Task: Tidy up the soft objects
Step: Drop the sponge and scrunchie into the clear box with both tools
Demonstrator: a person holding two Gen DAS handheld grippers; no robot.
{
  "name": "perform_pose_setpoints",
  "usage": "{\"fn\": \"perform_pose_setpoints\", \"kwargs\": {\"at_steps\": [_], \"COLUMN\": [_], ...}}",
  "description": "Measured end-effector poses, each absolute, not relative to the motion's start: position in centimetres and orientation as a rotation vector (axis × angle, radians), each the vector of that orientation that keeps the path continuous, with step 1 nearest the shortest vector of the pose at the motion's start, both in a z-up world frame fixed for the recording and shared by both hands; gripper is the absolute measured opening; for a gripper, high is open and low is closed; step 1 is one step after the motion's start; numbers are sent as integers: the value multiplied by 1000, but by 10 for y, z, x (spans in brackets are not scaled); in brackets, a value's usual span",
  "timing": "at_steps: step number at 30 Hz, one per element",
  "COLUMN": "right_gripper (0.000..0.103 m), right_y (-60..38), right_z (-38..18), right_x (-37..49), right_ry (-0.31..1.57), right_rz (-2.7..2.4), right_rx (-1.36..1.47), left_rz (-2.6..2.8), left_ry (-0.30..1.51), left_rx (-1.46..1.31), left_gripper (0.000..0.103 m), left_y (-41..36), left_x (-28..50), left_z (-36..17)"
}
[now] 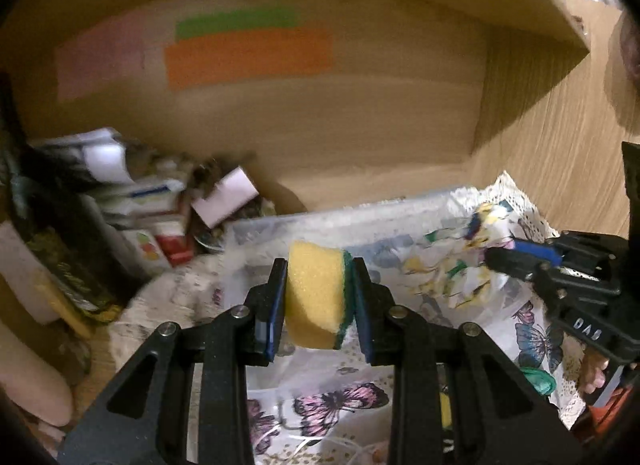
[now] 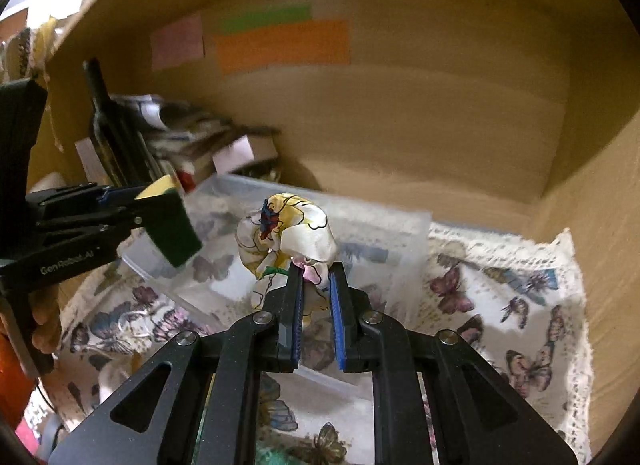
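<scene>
The left gripper (image 1: pixel 320 297) held a yellow sponge (image 1: pixel 316 297) with a green scouring face, its 2 jaws pressed against the sponge's sides. It hung above a clear plastic container (image 2: pixel 404 225) sitting on a butterfly-print cloth (image 2: pixel 500 297) inside a wooden cabinet (image 2: pixel 400 125). The right gripper (image 2: pixel 316 281) pinched a bunched floral fabric piece (image 2: pixel 288 229) (cream with yellow, red and blue marks), jaws narrow around its lower fold, also over the container. To the left stood a dark bottle (image 2: pixel 104 125) beside a blurred pile of boxes (image 1: pixel 160 205). Orange, green and pink paper notes (image 2: pixel 280 45) were stuck on the back wall.
</scene>
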State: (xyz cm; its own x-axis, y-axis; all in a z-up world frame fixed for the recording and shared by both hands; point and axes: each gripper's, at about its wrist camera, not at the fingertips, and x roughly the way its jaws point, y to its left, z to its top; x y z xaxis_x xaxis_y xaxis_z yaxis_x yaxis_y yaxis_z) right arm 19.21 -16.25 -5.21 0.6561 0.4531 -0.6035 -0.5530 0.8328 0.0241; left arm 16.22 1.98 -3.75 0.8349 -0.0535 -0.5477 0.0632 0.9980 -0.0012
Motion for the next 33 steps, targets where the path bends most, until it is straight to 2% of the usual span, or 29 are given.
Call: {"fn": "perform_pose_setpoints", "kwargs": {"at_steps": [7,12,14,16,18,21,23,26,29,33], "right_gripper": [11,16,25,32,37,41,51,60,70,72], "right_y": [-153,-152,-152,-154,-157,-163,-166,-174,-180,-189], "right_z": [-73,-80,-78,-74,-69,-57,-50,-35,-24,-14], "right_x": [211,219,219,216,212,201,194,176,160,135], "right_ry": [725,757,752,729,706,661,633,572,531,484], "right_rz": [572,546,540,527,518,509,506,500,506,519], "right_rx": [-198,-210,-210,-214,-217,-215,-210,-205,-196,-193], "left_rz": [-119,-117,-98,-88,-75,-57,-41,-38,-22,1], "left_ry": [700,760,776,794,796,766,753,727,684,623], "left_rx": [-29,-56,-68,-82,-87,-80,-64,-67,-64,-48], "left_gripper": [30,31,35,51,59,64,71,82,96,100], "left_y": [16,22,27,33,37,40,41,45,47,43], "left_x": [195,206,209,212,212,207,202,191,173,144], "left_z": [-68,-80,-83,-85,-85,-79,-74,-63,-50,-35]}}
